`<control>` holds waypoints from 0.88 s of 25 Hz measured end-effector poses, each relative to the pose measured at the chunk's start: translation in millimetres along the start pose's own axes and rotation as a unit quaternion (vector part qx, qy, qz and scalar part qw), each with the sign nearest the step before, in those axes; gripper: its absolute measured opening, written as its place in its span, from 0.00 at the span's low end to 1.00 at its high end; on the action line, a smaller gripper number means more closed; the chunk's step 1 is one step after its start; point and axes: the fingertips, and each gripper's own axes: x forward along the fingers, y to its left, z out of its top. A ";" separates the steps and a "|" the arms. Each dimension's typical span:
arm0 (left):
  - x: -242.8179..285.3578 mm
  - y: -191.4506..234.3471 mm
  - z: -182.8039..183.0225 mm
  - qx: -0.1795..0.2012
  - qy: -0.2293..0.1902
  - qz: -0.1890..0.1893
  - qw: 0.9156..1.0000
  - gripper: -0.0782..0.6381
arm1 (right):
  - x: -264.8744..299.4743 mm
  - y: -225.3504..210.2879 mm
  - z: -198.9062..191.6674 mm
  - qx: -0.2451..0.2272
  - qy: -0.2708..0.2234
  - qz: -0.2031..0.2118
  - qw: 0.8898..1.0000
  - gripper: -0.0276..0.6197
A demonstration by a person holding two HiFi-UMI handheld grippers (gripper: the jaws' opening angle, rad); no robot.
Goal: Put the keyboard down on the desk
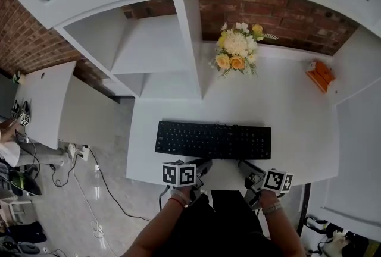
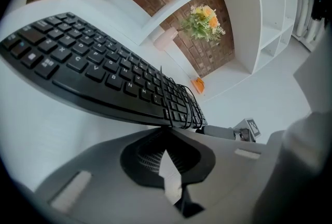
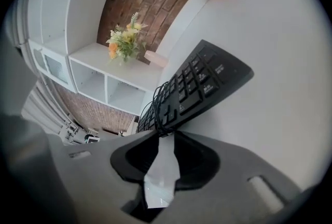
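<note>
A black keyboard (image 1: 212, 140) lies flat across the white desk (image 1: 292, 125), close to its front edge. A black cable (image 2: 179, 109) is wound around it near the middle. My left gripper (image 1: 202, 165) sits at the keyboard's near edge, left of centre. In the left gripper view my left gripper (image 2: 166, 129) is shut, its tips meeting just under that edge beside the cable, and nothing shows between them. My right gripper (image 1: 247, 168) is at the near edge further right. In the right gripper view my right gripper (image 3: 163, 136) stands a narrow gap apart, its tips by the cable (image 3: 158, 109) and the keyboard (image 3: 202, 88).
A bunch of yellow and white flowers (image 1: 237, 50) stands at the back of the desk against the brick wall. A small orange object (image 1: 321, 75) lies at the back right. White shelving (image 1: 149, 53) rises at the back left. Left of the desk are floor cables (image 1: 89, 190).
</note>
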 end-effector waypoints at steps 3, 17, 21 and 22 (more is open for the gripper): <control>-0.1 -0.1 -2.3 0.003 0.003 0.002 1.000 0.11 | -0.4 -0.6 -2.5 0.009 -0.005 0.007 1.000 0.06; -27.2 0.5 18.5 0.045 -0.059 -0.002 0.997 0.11 | -6.0 19.6 11.4 -0.123 -0.029 0.025 0.992 0.04; -42.1 7.5 23.1 0.056 -0.089 -0.005 0.994 0.11 | -17.8 22.5 22.0 -0.175 -0.066 0.015 0.982 0.04; -47.1 9.4 26.0 0.062 -0.098 -0.004 0.993 0.11 | -21.9 22.6 24.8 -0.189 -0.074 0.011 0.979 0.04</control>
